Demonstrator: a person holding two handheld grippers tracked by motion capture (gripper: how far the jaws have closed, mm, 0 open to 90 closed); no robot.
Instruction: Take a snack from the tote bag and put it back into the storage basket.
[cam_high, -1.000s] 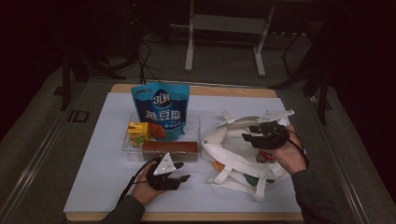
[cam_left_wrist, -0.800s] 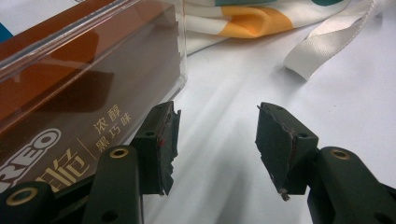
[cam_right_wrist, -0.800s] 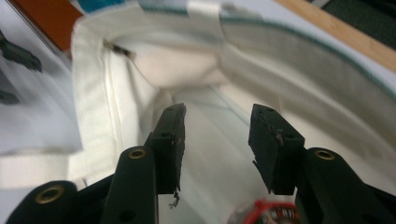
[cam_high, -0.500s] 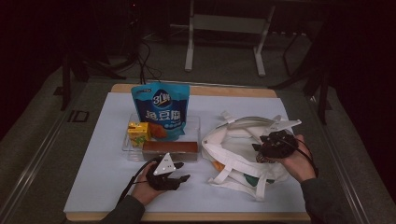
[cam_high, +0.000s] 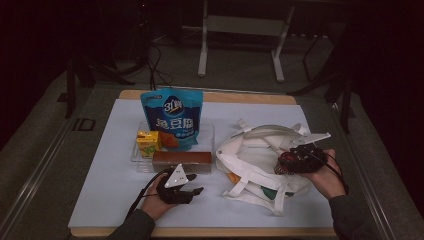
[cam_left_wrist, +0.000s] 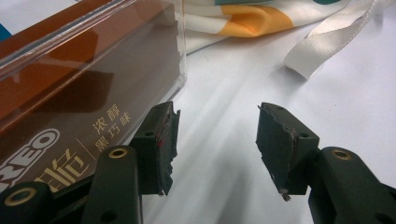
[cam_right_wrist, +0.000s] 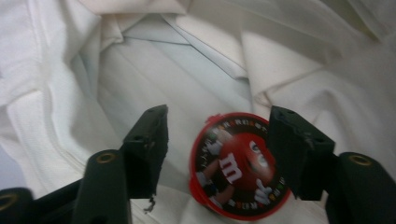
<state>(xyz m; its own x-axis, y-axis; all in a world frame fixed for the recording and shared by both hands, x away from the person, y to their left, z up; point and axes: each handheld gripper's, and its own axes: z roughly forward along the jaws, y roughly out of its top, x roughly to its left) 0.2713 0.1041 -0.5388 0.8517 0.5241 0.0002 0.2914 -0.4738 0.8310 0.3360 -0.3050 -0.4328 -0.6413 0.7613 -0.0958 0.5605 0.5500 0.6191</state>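
Observation:
My right gripper (cam_right_wrist: 219, 123) stands open inside the mouth of a white tote bag (cam_right_wrist: 154, 60). A round red M&M's tub (cam_right_wrist: 233, 170) lies on the bag's fabric between the jaws, close to the right-hand one and apart from the other. From above, the right gripper (cam_high: 289, 161) hovers over the right side of the tote bag (cam_high: 250, 160), with the tub (cam_high: 281, 164) at its tips. My left gripper (cam_left_wrist: 215, 140) is open and holds nothing, low on the white table cover beside a brown Oreo box (cam_left_wrist: 70, 93). The high view shows this gripper (cam_high: 194, 184) just in front of the box (cam_high: 182, 159).
A clear tray (cam_high: 136, 159) holds the brown box, a yellow juice carton (cam_high: 148, 141) and a blue snack pouch (cam_high: 171, 117) standing upright. A bag strap (cam_left_wrist: 322, 49) lies on the table to the right of my left gripper. The table's wooden edge (cam_high: 200, 232) is near the person.
The right gripper has shifted right and toward the person, lower over the bag. The left gripper has stayed in place.

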